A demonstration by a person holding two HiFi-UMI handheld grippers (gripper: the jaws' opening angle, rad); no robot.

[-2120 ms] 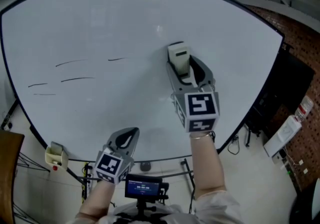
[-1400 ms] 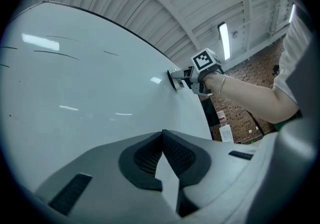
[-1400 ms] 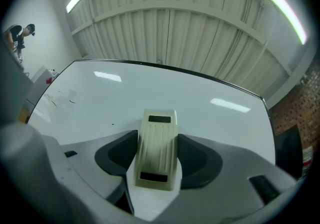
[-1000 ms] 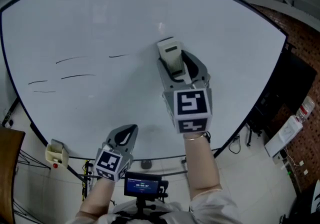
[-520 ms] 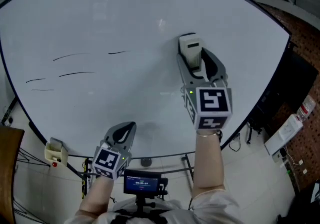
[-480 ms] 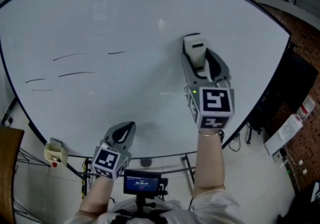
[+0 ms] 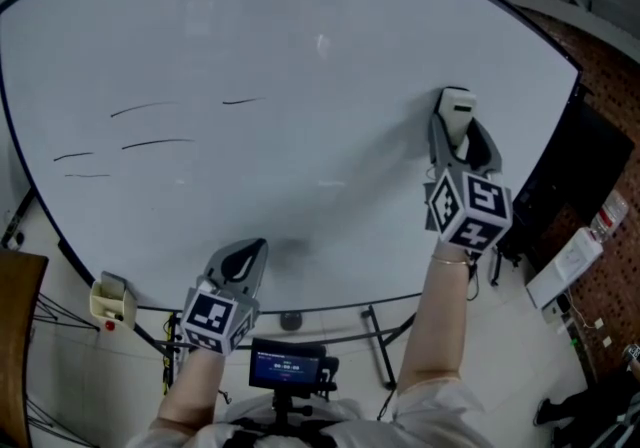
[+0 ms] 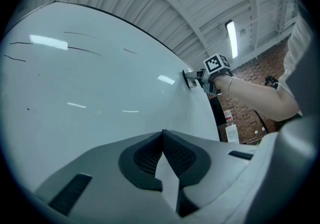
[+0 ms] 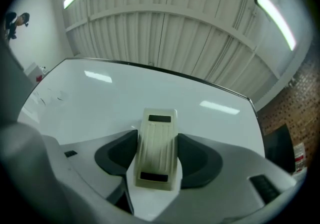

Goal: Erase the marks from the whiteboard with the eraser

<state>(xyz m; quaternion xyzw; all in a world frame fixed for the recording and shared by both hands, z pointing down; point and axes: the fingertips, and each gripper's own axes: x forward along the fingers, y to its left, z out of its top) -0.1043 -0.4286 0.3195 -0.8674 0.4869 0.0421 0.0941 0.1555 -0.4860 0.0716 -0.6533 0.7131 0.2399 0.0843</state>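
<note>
Right claw [image 7: 458, 128] was clamped on the eraser [image 7: 456, 103], jaws pinching its two long sides, the nose sticking out ahead of the tips. Left claw [image 7: 240, 262] was closed on nothing, tips together, parked low near the whiteboard's [image 7: 300, 36] bottom edge.

Eraser sat at the board's right side, roughly mid-height. From the left claw's view it looked to be touching the board face; couldn't confirm flat contact.

Marks [image 7: 156, 143] were all on the left half: a handful of thin, short horizontal strokes, one short dash nearer centre and the rest stacked toward the left edge. Well apart from the eraser. Board around the eraser read clean.

My read: wiping step was in hand, but the eraser was on the wrong side, with none of the visible strokes touched.

Next move, as I saw it: long traverse left along the board, pad kept flat with steady pressure, taking the centre dash first, then the stacked strokes. Grip looked square enough. Main risk was the eraser tilting and skipping over such thin lines.
</note>
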